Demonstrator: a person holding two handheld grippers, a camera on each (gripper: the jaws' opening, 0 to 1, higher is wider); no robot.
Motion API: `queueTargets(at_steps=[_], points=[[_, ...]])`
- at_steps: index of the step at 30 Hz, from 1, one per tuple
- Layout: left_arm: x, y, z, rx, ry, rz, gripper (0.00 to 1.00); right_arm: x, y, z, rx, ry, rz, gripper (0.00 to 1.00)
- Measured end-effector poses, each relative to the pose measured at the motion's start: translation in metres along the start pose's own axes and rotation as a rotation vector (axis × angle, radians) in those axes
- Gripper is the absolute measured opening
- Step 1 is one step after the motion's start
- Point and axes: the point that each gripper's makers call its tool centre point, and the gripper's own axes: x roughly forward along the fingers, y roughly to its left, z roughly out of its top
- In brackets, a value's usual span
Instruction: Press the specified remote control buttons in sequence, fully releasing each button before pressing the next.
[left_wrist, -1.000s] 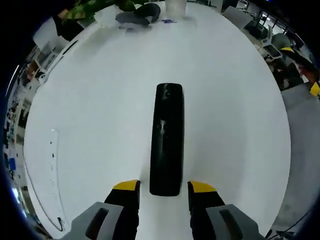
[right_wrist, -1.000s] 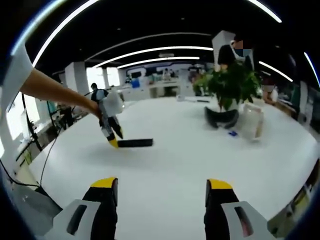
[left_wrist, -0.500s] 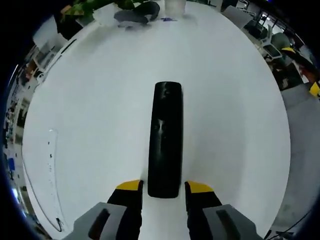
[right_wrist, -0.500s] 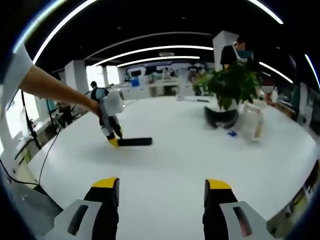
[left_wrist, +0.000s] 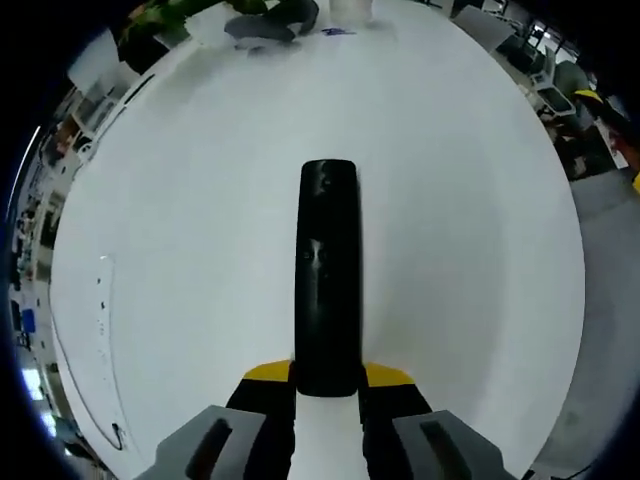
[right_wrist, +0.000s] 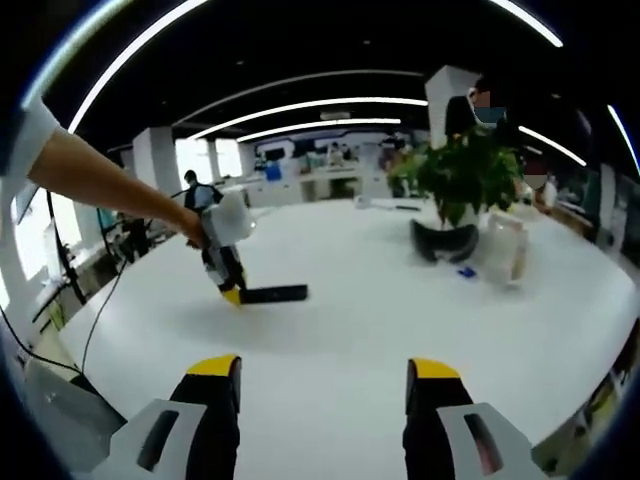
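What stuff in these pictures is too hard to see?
- Buttons on the black remote control: left gripper view, the dark, glossy top blurs them.
- The remote's near end: left gripper view, tucked between the left hand-held gripper tips.
- Small blue thing by the potted plant: right gripper view, too small to name.
- Clear container: right gripper view, blurred, contents unclear.
- Table near edge: cut off behind the right hand-held gripper.
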Motion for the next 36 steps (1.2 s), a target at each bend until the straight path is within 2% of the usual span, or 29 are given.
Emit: queueTargets(at_steps=[4, 6, 11, 28, 36], points=[[0.000, -0.018, 0.000, 0.068, 0.044, 0.001, 0.22, 0.001, 0.001, 0.001, -0.004, -0.005, 0.002, 0.65], [0.001, -0.019, -0.002, 0.092, 0.063, 0.000, 0.22, 0.004, 0.003, 0.002, -0.005, -0.004, 0.003, 0.65], [0.000, -0.024, -0.004, 0.097, 0.080, 0.002, 0.22, 0.005, 0.003, 0.002, -0.006, -0.003, 0.003, 0.65], [-0.002, -0.061, -0.010, 0.087, 0.046, -0.002, 0.23, 0.004, 0.005, 0.002, -0.010, -0.003, 0.004, 0.64], [-0.003, -0.071, -0.010, 0.076, 0.042, -0.002, 0.23, 0.003, 0.005, 0.001, -0.012, -0.002, 0.006, 0.63]])
